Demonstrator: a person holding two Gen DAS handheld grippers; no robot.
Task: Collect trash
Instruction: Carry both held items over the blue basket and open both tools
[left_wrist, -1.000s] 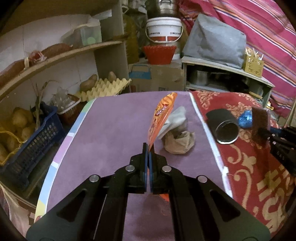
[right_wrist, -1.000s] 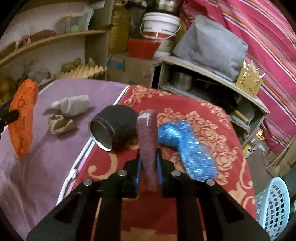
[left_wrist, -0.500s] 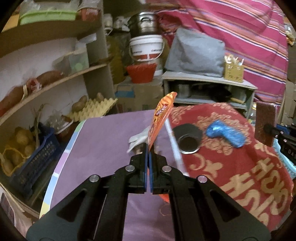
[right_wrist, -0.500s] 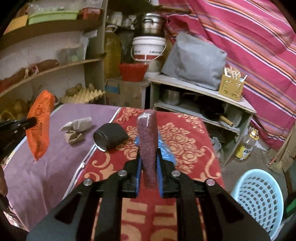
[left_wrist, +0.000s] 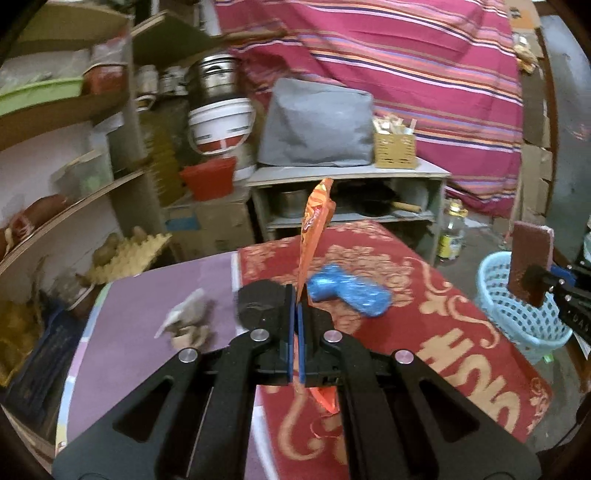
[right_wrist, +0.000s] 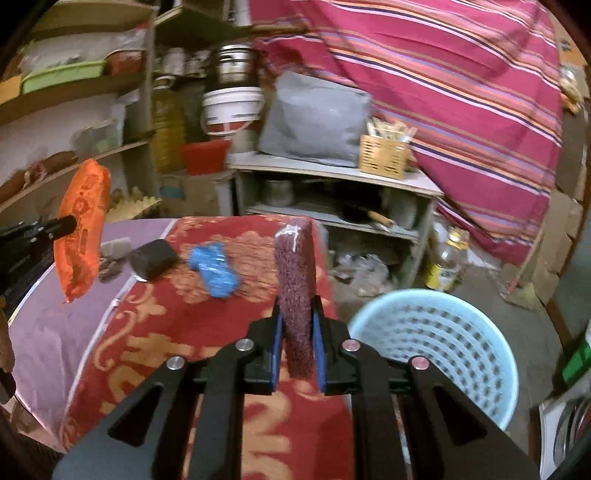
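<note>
Both grippers loaded, basket not yet fed

Left gripper (left_wrist: 296, 306) fingers pinch an orange snack wrapper (left_wrist: 314, 236); right gripper (right_wrist: 297, 332) fingers clamp a maroon scouring pad (right_wrist: 295, 280) near the light-blue basket (right_wrist: 461, 354). On the counter (right_wrist: 155, 332) remain a blue wrapper (right_wrist: 214, 269), black cylinder (right_wrist: 153, 258) and crumpled paper (left_wrist: 188, 317). Wrapper print unreadable.

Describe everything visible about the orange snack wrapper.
The orange snack wrapper is a flat, crinkled foil-like packet with red and yellow printing, apparently empty. The left gripper is shut on it partway up, so it stands nearly upright, its top above the fingers and a short tail hanging below. It is lifted clear of the table and touches nothing else.
</note>
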